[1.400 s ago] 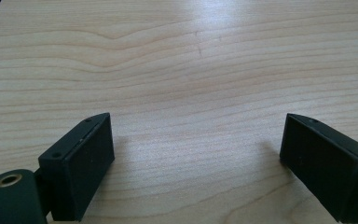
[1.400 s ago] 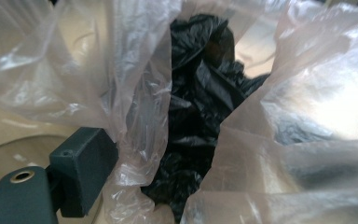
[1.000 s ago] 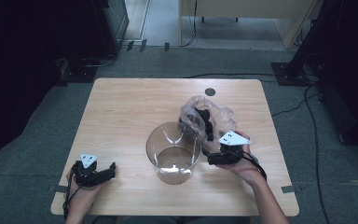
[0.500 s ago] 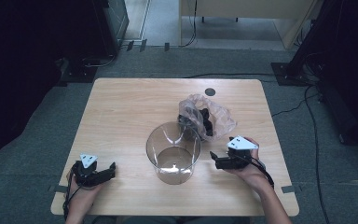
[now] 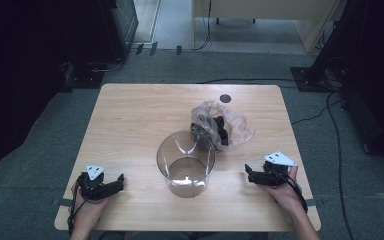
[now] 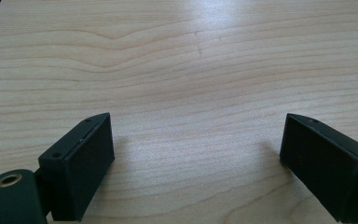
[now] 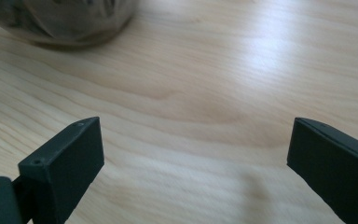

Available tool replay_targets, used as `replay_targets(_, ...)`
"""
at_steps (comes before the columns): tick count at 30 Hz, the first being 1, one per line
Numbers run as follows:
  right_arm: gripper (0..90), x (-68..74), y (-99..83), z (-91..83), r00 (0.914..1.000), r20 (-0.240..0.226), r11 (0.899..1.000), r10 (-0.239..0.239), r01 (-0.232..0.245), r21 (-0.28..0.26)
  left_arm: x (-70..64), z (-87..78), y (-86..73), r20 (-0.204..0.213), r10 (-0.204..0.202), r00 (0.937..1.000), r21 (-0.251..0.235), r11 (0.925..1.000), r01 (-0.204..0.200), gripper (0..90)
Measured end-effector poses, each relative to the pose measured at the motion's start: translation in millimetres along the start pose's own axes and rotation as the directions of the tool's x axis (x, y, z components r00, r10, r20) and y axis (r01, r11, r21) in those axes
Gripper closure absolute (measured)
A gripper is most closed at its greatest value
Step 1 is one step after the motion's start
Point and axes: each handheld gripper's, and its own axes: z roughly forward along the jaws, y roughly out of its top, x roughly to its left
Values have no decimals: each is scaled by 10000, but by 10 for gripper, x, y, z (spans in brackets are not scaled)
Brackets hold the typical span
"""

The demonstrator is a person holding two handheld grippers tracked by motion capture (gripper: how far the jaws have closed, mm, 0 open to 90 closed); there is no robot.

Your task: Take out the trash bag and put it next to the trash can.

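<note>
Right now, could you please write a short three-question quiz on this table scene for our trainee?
1. True or false: the clear container lies tipped on its side.
2. What is between the jaws of the left gripper? A) a plastic bag B) nothing but the bare table C) a spoon
3. Which thing lies right behind the container?

Key:
1. False; it stands upright.
2. B; the right gripper is open and empty too.
3. The crumpled clear plastic bag with dark items inside.
</note>
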Motion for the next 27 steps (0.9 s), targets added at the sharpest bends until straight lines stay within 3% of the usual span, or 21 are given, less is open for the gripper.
replay_targets(13,34,-183,-233,-184,9922,1080,9965,617,-673,492,0,0,0,2,-1,10000,0,10000,1,93)
replay_targets(27,34,-265,-407,-380,9837,1477,9895,1028,-1163,858,0,0,0,1,-1,10000,0,10000,1,93)
